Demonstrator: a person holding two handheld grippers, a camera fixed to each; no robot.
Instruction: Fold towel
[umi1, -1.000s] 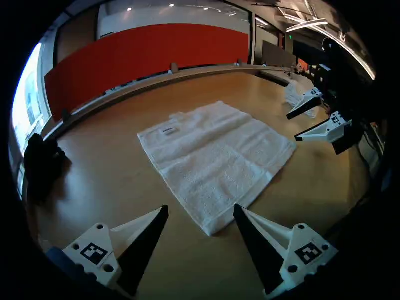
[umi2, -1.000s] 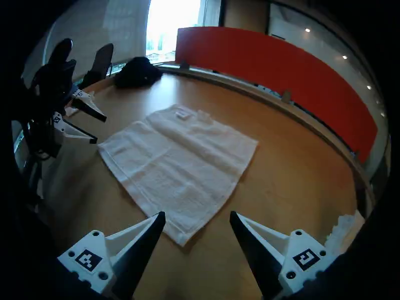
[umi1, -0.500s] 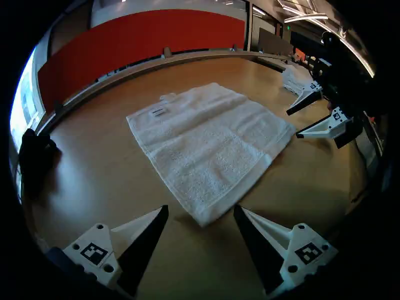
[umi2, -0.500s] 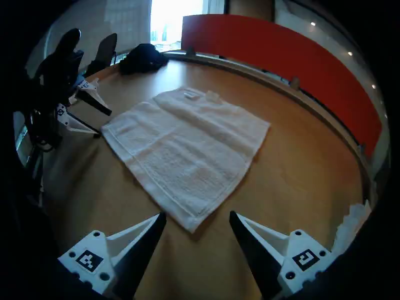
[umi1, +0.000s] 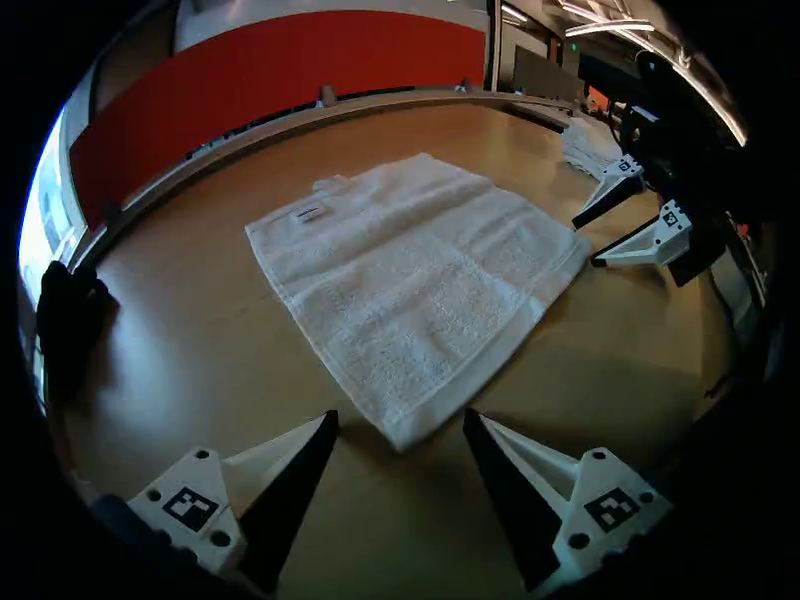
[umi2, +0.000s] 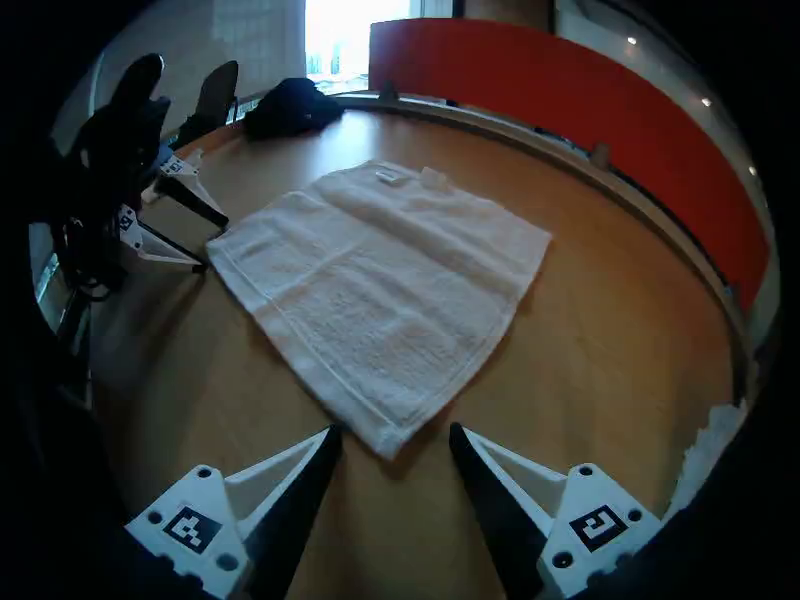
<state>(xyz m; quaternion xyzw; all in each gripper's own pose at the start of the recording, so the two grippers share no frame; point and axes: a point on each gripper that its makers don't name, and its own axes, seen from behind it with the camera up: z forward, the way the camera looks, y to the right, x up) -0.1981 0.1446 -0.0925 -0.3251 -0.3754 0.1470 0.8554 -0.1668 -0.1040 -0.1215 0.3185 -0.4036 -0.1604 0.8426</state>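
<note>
A white towel (umi1: 420, 280) lies flat on the wooden table (umi1: 200, 340), with a small label near its far edge. My left gripper (umi1: 399, 418) is open, low over the table, and the towel's near corner lies between its fingertips. In the left gripper view the right gripper (umi1: 585, 245) stands open at the towel's right corner. In the right gripper view the towel (umi2: 390, 280) spreads ahead, and my right gripper (umi2: 395, 432) is open with a corner of the towel between its tips. The left gripper (umi2: 213, 245) shows at the towel's left corner, open.
A black bag (umi2: 290, 105) sits at the table's far end near two chairs (umi2: 215, 95). A red wall panel (umi1: 270, 80) runs behind the table's curved edge. More white cloth (umi1: 590, 150) lies at the far right, also at the edge (umi2: 710, 440).
Both grippers have come forward and down to the towel. Each now has a towel corner between its fingertips, and the right fingers stand slightly closer together.
</note>
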